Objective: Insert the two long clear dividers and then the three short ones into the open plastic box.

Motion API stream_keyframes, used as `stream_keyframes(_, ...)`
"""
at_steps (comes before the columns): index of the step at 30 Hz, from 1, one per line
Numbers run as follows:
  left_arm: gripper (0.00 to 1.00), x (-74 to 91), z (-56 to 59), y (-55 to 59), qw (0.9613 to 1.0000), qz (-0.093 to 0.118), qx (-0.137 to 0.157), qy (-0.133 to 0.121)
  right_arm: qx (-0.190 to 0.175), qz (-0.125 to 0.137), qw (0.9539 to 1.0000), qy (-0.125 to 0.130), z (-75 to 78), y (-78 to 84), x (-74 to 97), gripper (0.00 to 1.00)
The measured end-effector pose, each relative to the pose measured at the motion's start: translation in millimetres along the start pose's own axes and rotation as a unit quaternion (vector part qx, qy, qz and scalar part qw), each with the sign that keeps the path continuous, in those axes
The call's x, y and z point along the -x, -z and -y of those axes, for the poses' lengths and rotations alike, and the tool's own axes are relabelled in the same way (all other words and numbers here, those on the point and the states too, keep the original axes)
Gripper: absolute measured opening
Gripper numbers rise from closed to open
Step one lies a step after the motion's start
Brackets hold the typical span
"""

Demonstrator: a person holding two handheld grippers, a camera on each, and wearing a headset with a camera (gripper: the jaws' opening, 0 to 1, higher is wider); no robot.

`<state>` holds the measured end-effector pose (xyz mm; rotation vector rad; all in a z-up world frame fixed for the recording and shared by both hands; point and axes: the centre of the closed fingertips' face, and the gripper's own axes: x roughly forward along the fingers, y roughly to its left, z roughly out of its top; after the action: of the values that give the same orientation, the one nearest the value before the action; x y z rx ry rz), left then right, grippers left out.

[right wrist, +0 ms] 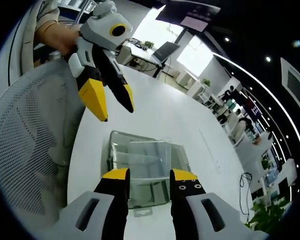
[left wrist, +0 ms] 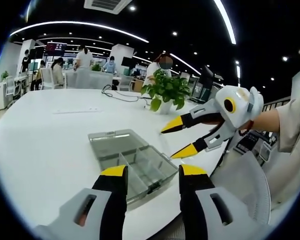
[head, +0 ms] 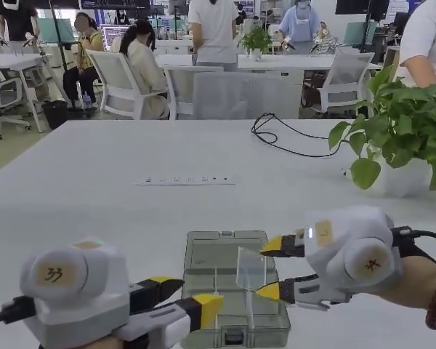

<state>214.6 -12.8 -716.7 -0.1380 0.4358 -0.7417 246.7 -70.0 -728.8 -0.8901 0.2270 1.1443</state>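
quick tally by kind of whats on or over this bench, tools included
left tool: 1
right tool: 1
plastic box: 1
clear divider in the right tool: 1
dividers in the box: too faint to count
potted plant: 1
black cable: 1
label strip: 1
total: 7

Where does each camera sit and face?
Head view: headset, facing forward and down at the open plastic box; left gripper, right gripper, wrist.
Left gripper view: left gripper, facing across the box; own jaws.
Right gripper view: right gripper, facing down onto the box; own jaws.
Shared: the box; each gripper view catches the other gripper.
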Motion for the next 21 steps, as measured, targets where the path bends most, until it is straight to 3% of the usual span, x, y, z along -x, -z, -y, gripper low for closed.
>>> stream_keyframes(6, 0.31, -0.5, 6.4, -3.0, 0.9999, 0.006, 0.004, 0.015, 0.007, 0.017, 0.9998, -0.004, -5.9, -16.3, -4.1, 0.32)
stream_keyframes(10, 0.2, -0.3, 10.7, -4.8, 0.9994, 0.011, 0.008, 0.031, 0.008, 0.029, 0.9995, -0.006, -8.9, -25.9, -6.9, 0.32)
stream_keyframes(21, 0.11, 2.6, 8.1, -8.1, 0.9991, 0.021, 0.021, 0.029, 0.01, 0.056, 0.9983, -0.015, -18.6, -44.0, -11.6, 0.32)
